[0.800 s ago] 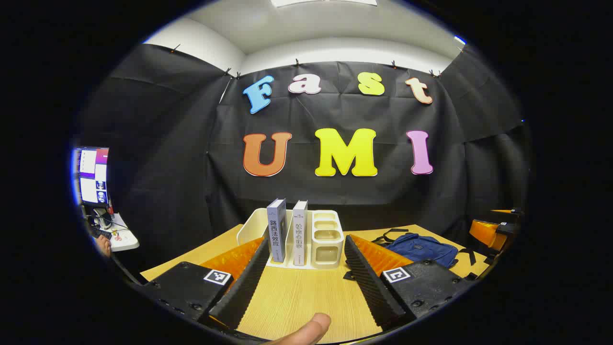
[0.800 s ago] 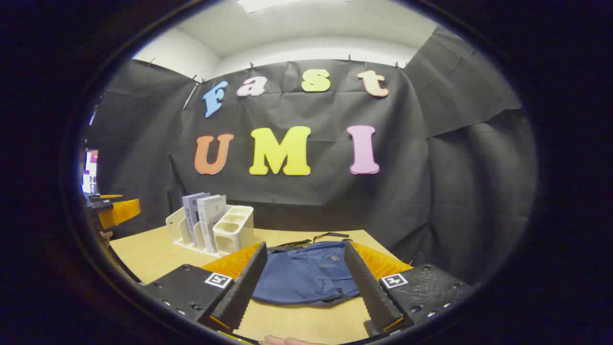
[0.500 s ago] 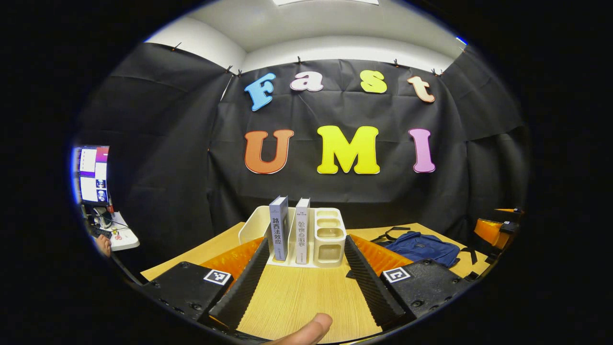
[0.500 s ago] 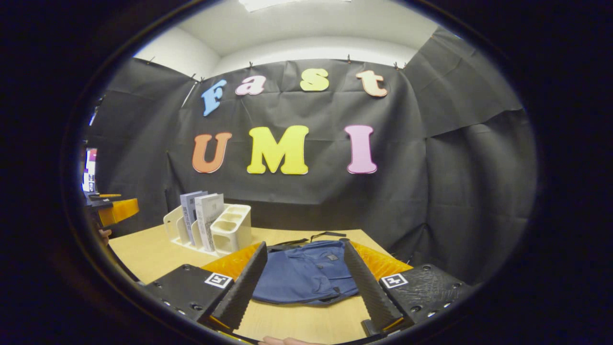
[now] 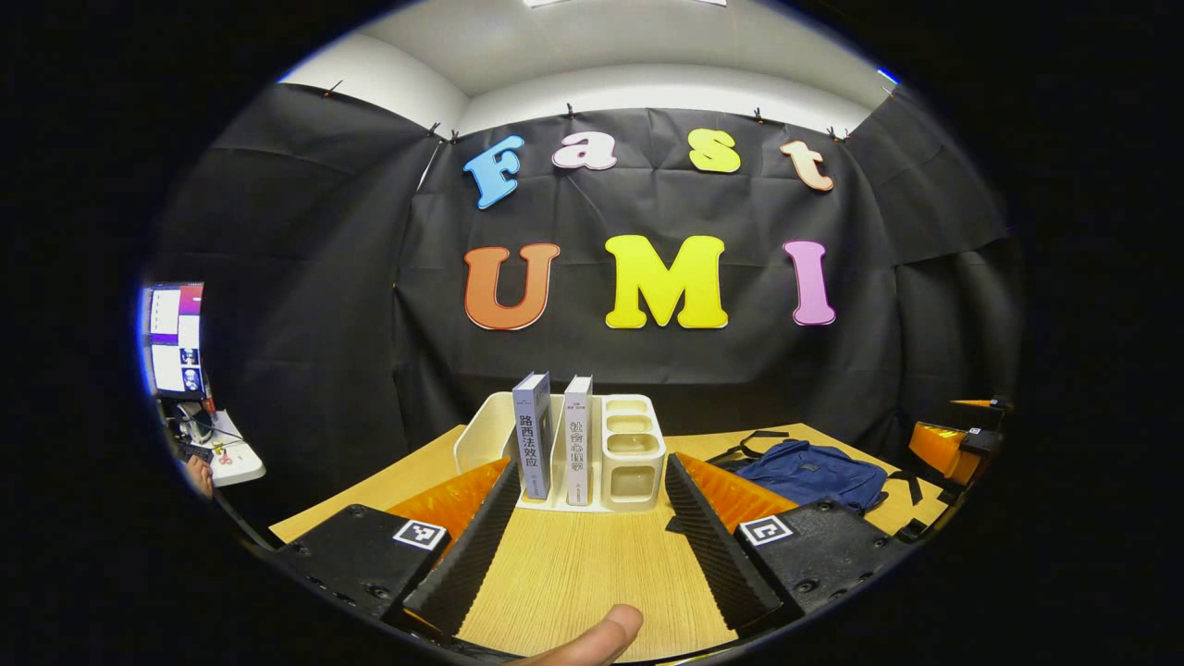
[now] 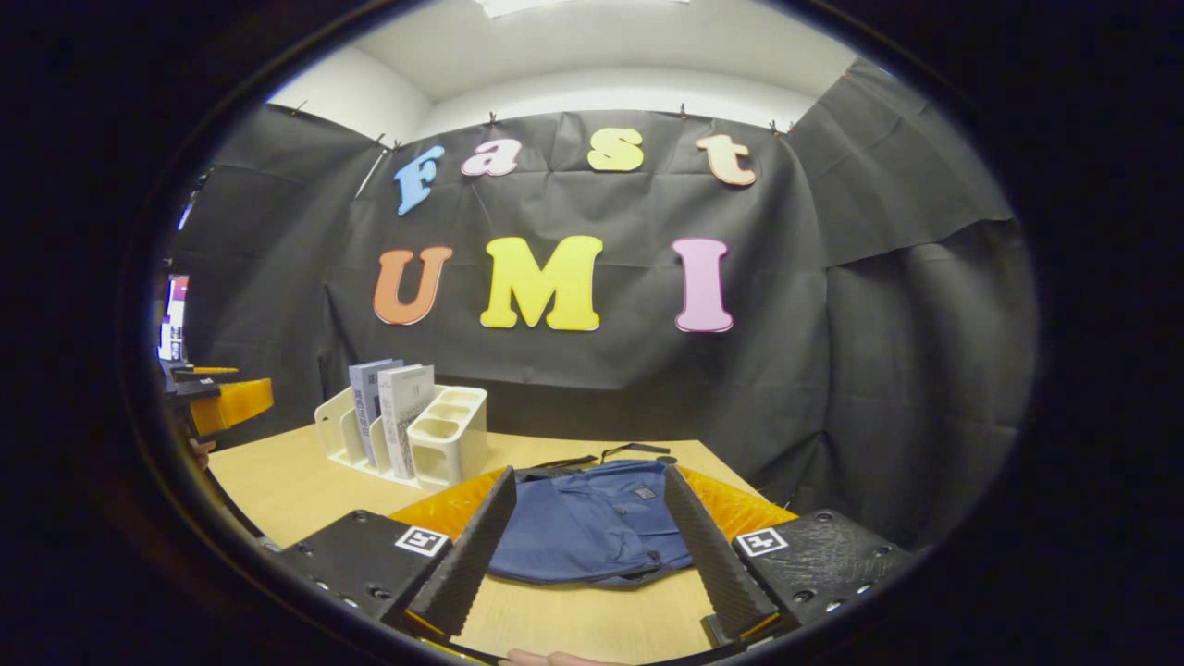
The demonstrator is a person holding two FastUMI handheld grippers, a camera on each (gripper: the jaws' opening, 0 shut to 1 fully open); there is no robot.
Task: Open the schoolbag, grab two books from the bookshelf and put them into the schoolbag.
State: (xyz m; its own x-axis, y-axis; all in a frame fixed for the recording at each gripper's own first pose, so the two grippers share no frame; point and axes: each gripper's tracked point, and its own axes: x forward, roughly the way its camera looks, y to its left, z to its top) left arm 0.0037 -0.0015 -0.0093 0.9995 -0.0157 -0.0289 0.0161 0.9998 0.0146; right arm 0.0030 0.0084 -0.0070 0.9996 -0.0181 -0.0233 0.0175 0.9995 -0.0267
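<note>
Left gripper (image 5: 587,527): fingers spread wide apart, nothing between them, held low over the near edge of the desk (image 5: 573,573) and facing the bookshelf (image 5: 633,450); a fingertip (image 5: 592,638) of the holding hand shows at the bottom of the left gripper view; the bookshelf is a white plastic organiser standing on the desk towards its far edge, with slotted dividers on one side and three small cube compartments on the other; two books stand upright in adjacent slots, spines facing the gripper: the grey book (image 5: 534,435) on the outer side, the white book (image 5: 578,438) just beside it, next to the cube compartments

Right gripper (image 6: 587,536): fingers likewise spread wide, clamped on nothing, held low above the desk's near edge and directed at the schoolbag (image 6: 592,523); the schoolbag is blue, lying flat on the desk near its right-hand far corner, well apart from the bookshelf, black straps trailing behind it towards the far edge; whether its zip is open cannot be told

A monitor (image 5: 173,338) stands on a separate surface beyond the desk's left edge
</note>
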